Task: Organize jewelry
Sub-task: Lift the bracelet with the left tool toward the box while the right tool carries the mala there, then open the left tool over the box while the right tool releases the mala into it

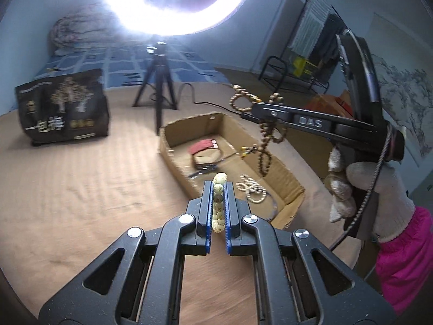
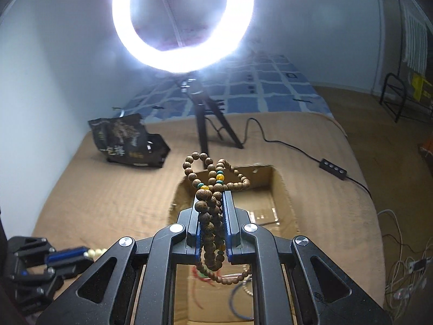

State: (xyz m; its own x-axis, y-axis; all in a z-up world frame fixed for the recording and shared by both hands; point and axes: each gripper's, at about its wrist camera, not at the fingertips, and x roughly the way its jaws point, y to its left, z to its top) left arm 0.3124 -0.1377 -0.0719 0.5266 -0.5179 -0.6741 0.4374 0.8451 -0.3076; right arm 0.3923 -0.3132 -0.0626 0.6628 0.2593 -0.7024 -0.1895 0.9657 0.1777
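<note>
Left wrist view: a cream bead bracelet (image 1: 218, 203) is pinched by the left gripper (image 1: 218, 189), wooden prayer beads (image 2: 212, 189) by the right gripper (image 2: 212, 197), above a cardboard box (image 1: 291, 184) where a white bead strand (image 1: 250, 187) and red pouch (image 1: 203, 146) are seen; a ring light (image 2: 184, 21) is set behind.

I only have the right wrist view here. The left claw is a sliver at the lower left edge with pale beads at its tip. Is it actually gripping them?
Observer: Yes. In the left wrist view, the left claw is shut on a cream bead bracelet, and the beads have dark markings.
Operator: What lies in the box? My claw hides most of it.
Observer: The cardboard box holds a red pouch-like item at its far end and a pale bead strand nearer.
Operator: How does my strand hang?
Observer: The wooden bead strand dangles in loops from the right claw, over the box's right side.
</note>
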